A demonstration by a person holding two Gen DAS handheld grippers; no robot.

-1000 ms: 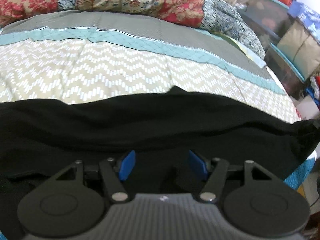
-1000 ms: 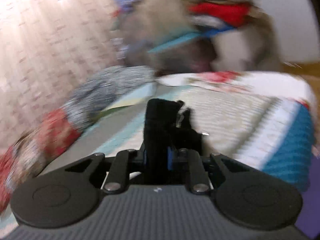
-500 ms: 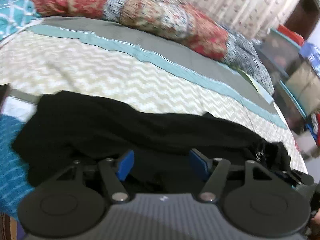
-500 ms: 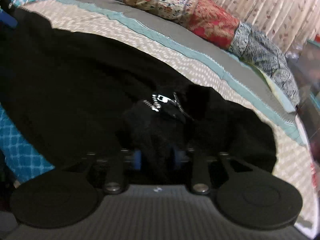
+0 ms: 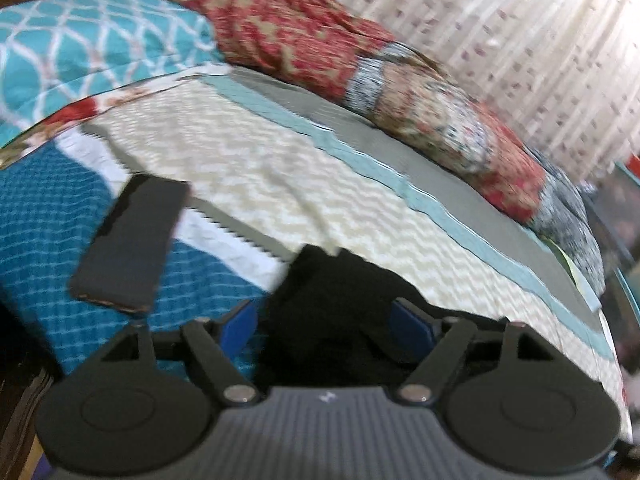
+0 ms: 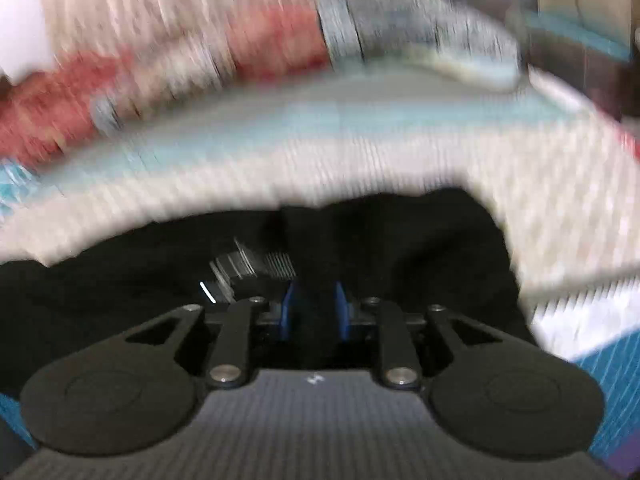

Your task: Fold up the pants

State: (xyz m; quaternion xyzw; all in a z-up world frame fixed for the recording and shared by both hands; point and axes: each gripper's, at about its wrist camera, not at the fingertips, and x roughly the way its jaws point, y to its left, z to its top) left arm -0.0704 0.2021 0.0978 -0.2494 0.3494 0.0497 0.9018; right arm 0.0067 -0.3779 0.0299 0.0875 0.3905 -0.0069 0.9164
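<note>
Two tools over black pants (image 5: 340, 304) on a quilted bed (image 5: 280, 184): left tool (image 5: 326, 326) opening, right tool (image 6: 314, 310) closing on fabric.

Motion blur smears the pants (image 6: 400, 240) and bedspread (image 6: 540, 208) alike.

Left gripper (image 5: 328, 326): black linkage arms, blue pads, round black discs.
Right gripper (image 6: 311, 310): same build — blue pads, black arms.
Housing: grey, finely ribbed, with a small white mark.
Pivots: silver screws — one per inner arm.
</note>
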